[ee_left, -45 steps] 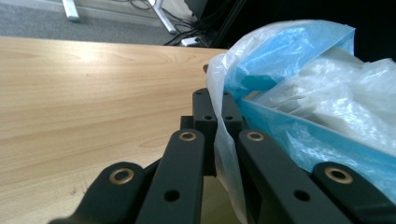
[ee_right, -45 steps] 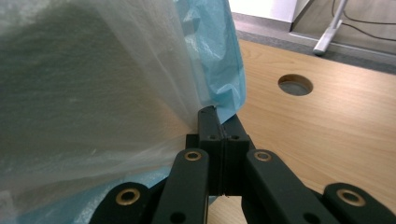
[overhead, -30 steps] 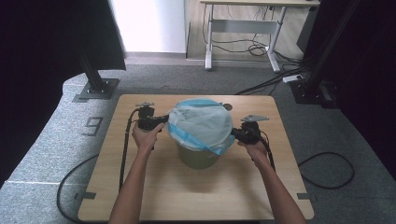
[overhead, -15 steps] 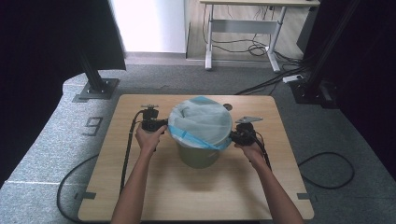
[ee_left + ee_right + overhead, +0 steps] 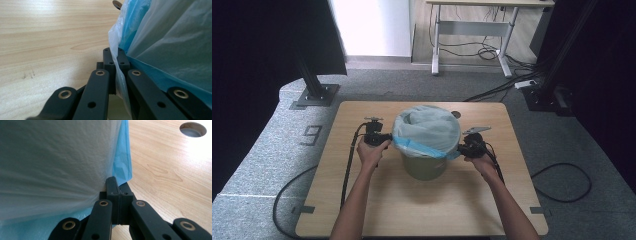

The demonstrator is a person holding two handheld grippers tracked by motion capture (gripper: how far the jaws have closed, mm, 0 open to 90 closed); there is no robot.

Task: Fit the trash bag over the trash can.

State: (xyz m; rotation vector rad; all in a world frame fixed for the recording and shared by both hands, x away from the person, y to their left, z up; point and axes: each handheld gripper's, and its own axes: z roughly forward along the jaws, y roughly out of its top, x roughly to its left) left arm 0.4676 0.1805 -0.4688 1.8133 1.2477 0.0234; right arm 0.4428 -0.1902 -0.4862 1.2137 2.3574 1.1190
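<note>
A green bin (image 5: 426,167) stands mid-bench (image 5: 362,210), a pale blue bin liner (image 5: 427,131) draped over its rim. The left gripper (image 5: 115,58) and right gripper (image 5: 115,188) each have jaws pressed together, pinching the liner's edge on opposite sides. The step looks like fitting the liner; next, likely pull the edge down evenly around the rim.

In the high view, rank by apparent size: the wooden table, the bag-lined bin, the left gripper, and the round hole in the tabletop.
1. wooden table
2. bin with its bag
3. left gripper
4. round hole
</note>
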